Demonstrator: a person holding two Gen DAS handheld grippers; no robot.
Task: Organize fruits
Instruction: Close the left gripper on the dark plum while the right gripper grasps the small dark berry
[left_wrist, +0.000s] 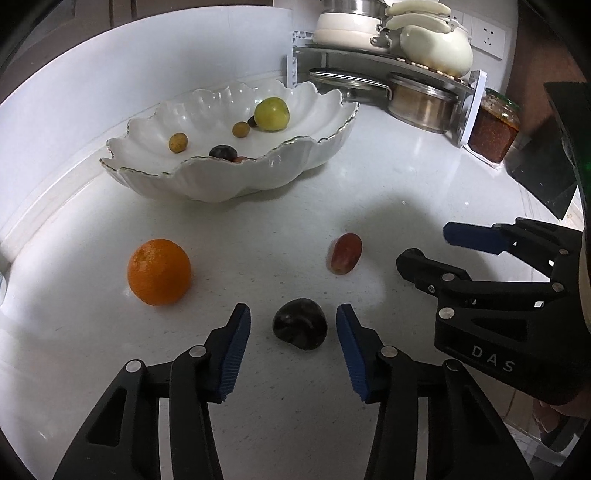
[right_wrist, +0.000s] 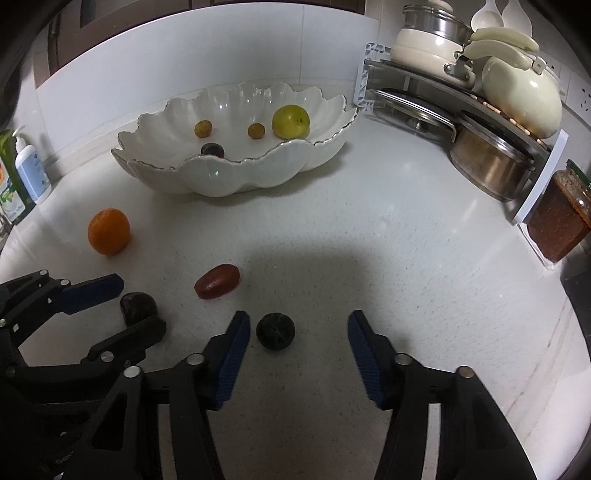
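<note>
Partly done: bowl (left_wrist: 325, 146) holds five or six fruits; four lie on the table (right_wrist: 369, 236) — orange (left_wrist: 159, 271), grape (left_wrist: 345, 253), and a dark fruit apiece (left_wrist: 300, 324) (right_wrist: 275, 329) between the narrowed, empty left claw (left_wrist: 293, 350) and right claw (right_wrist: 299, 360).

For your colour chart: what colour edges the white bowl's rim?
Gold trim on the bowl's rim, clearest in the left wrist view.

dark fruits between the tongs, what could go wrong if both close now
1. The left tongs straddle a smooth dark plum; its rounded skin could squirt out from the pads as they close.
2. The dark round fruit sits off centre in the right tongs, near one pad, so it may get nudged and roll.
3. The two tongs work close together; lifting both could bump them or the red grape.
</note>
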